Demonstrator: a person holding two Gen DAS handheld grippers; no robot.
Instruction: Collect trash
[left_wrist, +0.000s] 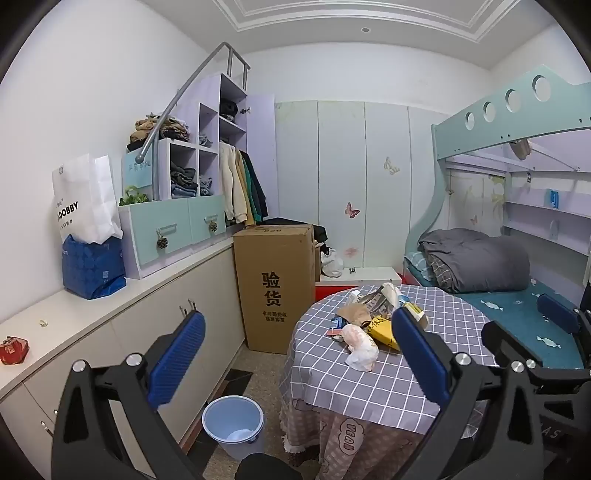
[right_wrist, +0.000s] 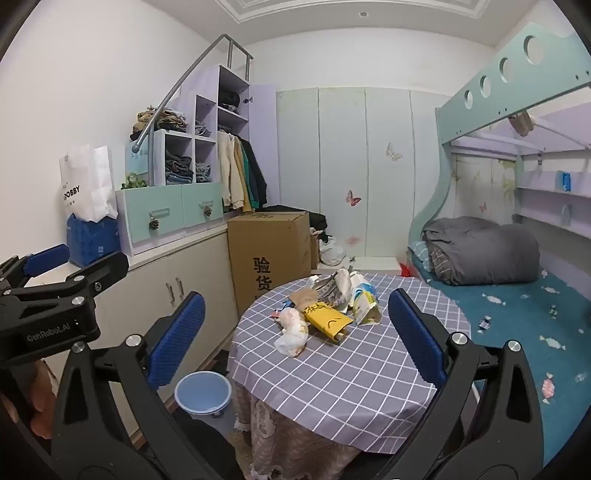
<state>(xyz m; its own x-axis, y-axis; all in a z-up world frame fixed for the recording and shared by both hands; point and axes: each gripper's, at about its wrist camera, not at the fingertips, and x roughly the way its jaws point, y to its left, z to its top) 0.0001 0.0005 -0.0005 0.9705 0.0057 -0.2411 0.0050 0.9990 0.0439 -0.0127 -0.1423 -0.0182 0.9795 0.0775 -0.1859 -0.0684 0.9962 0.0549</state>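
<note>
The left gripper hangs in the air short of the round surface, jaws spread wide and holding nothing. The right gripper does the same, its jaws released and empty.

The trash lies in a heap on the far half of the surface, on the checked cloth. Within the heap, a crumpled white bag sits at the near edge, a yellow wrapper just beside it on the right, brown paper behind it, and crushed grey-and-white packaging at the back.

A blue bin stands on the floor to the left of the surface, close to its skirt, with a bit of white inside. A tall cardboard box stands behind the bin, left of the surface and against the low cabinets. A bunk bed with a grey duvet runs along the right of the surface.

In the right wrist view the left gripper shows at the left edge, level with the surface.
</note>
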